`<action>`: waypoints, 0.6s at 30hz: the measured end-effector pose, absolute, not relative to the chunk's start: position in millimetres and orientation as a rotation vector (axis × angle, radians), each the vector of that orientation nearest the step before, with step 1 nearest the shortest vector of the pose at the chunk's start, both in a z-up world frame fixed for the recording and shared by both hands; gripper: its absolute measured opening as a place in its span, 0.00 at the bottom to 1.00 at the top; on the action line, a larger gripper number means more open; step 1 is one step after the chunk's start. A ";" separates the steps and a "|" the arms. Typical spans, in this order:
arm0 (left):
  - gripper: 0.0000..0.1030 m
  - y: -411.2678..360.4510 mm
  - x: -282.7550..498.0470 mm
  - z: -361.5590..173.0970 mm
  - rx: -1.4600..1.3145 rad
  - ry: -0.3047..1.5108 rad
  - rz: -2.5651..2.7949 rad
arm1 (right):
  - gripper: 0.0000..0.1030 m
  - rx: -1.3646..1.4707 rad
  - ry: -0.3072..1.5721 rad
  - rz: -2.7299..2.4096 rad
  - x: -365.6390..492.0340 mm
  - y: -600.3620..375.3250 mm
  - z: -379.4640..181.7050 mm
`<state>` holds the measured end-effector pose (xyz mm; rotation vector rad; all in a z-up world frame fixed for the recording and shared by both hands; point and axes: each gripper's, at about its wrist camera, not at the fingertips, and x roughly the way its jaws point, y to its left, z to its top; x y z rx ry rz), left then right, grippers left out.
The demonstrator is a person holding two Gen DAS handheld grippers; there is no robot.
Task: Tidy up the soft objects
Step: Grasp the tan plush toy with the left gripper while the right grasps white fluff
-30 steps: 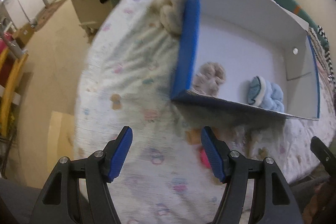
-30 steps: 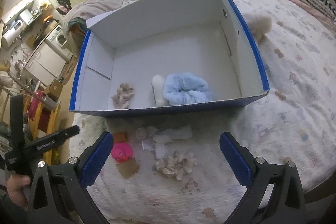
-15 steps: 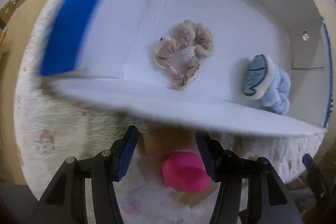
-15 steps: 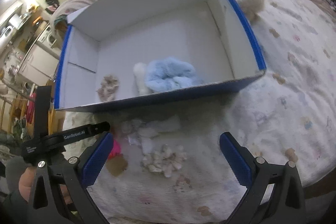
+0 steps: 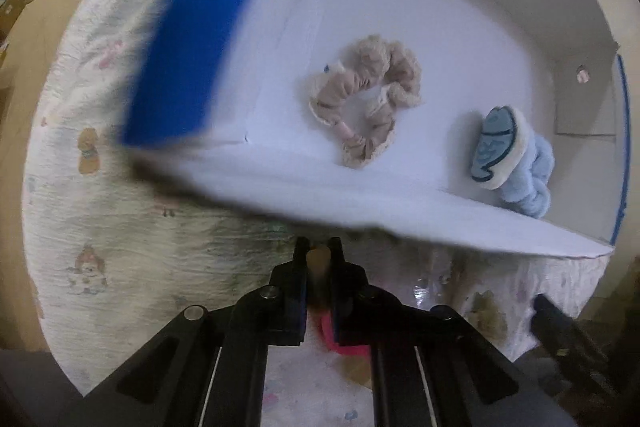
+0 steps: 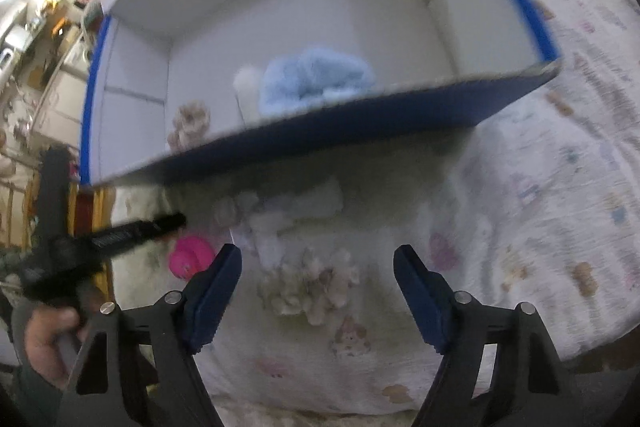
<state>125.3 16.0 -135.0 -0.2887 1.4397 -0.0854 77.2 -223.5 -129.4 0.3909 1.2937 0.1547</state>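
Gripping the tan card of the pink toy (image 6: 190, 257), your left gripper (image 5: 318, 259) sits just below the box (image 5: 360, 195). Your right gripper (image 6: 318, 273), its jaws just narrowing with nothing pinched, straddles the cream scrunchie (image 6: 310, 283); the box lies directly ahead.

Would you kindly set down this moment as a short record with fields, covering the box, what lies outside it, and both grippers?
box: white inside, blue outside, on the patterned bedspread
inside box: beige scrunchie, light blue fluffy item
outside box: pink item on brown card, cream scrunchie
left gripper: shut on the brown card
right gripper: open, has just been closing, above the cream scrunchie
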 end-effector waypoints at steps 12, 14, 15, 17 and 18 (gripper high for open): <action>0.08 32.4 103.0 -88.8 -0.241 1.324 -0.077 | 0.28 0.286 1.408 0.213 82.0 -188.1 -165.3; 0.08 37.9 96.9 -86.4 -0.250 1.327 -0.071 | 0.17 0.268 1.376 0.217 79.9 -186.3 -157.3; 0.08 45.0 97.5 -86.2 -0.255 1.329 -0.065 | 0.16 0.271 1.353 0.219 78.4 -188.0 -151.6; 0.08 50.1 95.0 -83.9 -0.259 1.325 -0.058 | 0.16 0.303 1.306 0.224 78.1 -192.8 -139.7; 0.08 56.3 91.0 -81.7 -0.257 1.319 -0.056 | 0.16 0.309 1.293 0.225 77.5 -194.8 -135.9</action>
